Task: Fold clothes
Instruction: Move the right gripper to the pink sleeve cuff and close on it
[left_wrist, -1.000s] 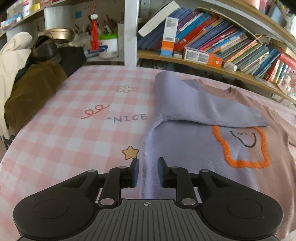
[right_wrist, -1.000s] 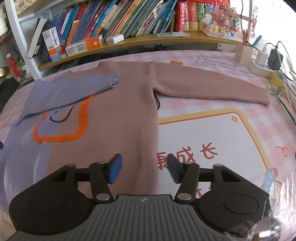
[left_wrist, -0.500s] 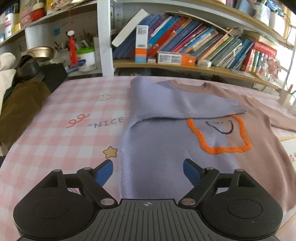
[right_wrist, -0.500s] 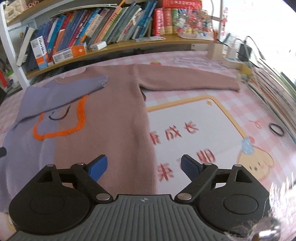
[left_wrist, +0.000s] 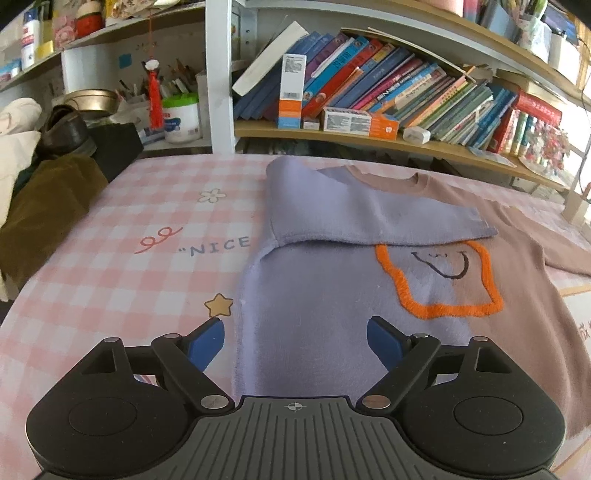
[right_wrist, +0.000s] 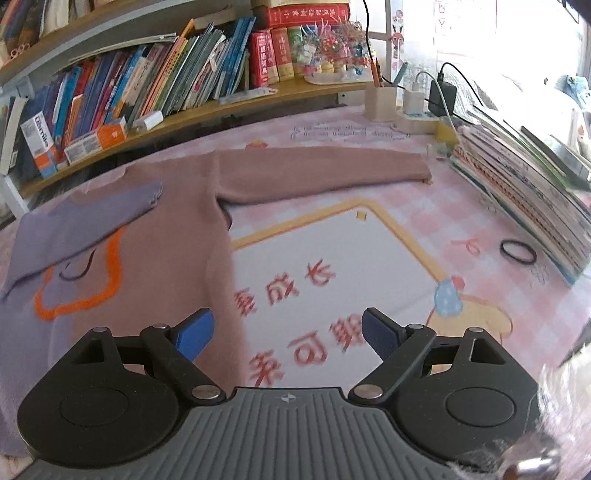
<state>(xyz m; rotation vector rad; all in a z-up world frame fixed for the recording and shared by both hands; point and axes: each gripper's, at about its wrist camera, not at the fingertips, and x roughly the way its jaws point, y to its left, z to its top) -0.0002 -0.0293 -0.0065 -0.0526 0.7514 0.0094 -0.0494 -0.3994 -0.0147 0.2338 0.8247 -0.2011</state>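
Observation:
A lavender and dusty-pink sweater (left_wrist: 317, 295) with an orange outline and a smile lies flat on the pink checked cloth. Its lavender sleeve (left_wrist: 369, 218) is folded across the chest. The pink sleeve (right_wrist: 321, 170) stretches out straight to the right. My left gripper (left_wrist: 295, 341) hovers open above the sweater's lavender side, nothing between its fingers. My right gripper (right_wrist: 288, 332) stands open over the sweater's right hem edge and the printed mat, holding nothing.
Bookshelves (left_wrist: 369, 96) run along the back. A brown garment (left_wrist: 40, 206) and other clothes are heaped at the left. A stack of books (right_wrist: 524, 192) lines the right edge, with a black hair tie (right_wrist: 518, 252) and a charger (right_wrist: 439, 96) nearby.
My left gripper opened and let go of the sweater's lavender edge, then pulled back. The right gripper opened wider and swung rightward, bringing the outstretched pink sleeve and book stack into view.

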